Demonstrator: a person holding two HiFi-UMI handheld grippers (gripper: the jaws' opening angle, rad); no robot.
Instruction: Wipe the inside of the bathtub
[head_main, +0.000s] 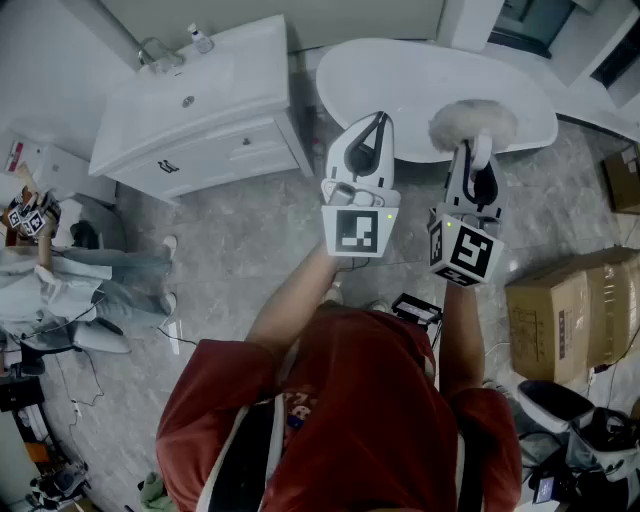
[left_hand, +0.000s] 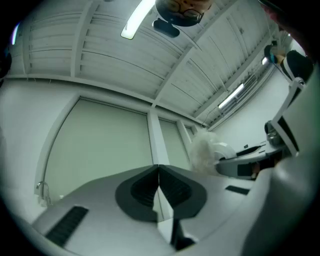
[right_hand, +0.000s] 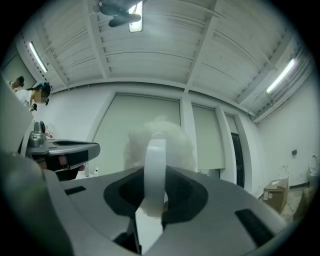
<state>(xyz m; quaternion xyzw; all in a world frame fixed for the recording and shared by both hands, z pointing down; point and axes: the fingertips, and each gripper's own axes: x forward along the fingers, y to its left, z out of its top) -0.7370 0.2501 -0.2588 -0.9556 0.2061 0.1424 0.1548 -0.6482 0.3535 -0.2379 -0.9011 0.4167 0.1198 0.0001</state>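
R gripper (head_main: 478, 152) is clamping a duster (head_main: 472, 122) by its white handle (right_hand: 154, 167); the fluffy head is sticking out past the tips. R gripper view confirms: jaws are pinching the flat handle, fluff (right_hand: 160, 137) showing behind it. L gripper (head_main: 376, 124) is clenched on nothing, jaw faces meeting w/ no gap in its own view (left_hand: 158, 172).

Both gripper cams are looking at ceiling and upper walls, so both tools are pointing up, not at the work.

Tub (head_main: 400, 78) is sitting on the floor ahead of the person, past both grippers. In head view its long axis is running L-R, w/ the vanity (head_main: 200, 110) beside its L end. No contact btwn duster and tub as far as I can judge; wiping isn't looking started.

Key relation: duster is showing over the tub's R half in head view, so the R hand is the nearer one and the working one. Next move imo: tip R gripper fwd/down so the fluff is facing into the basin, then stroke along the long axis. L gripper is idling just beside it; watch for a clash when R swings down.
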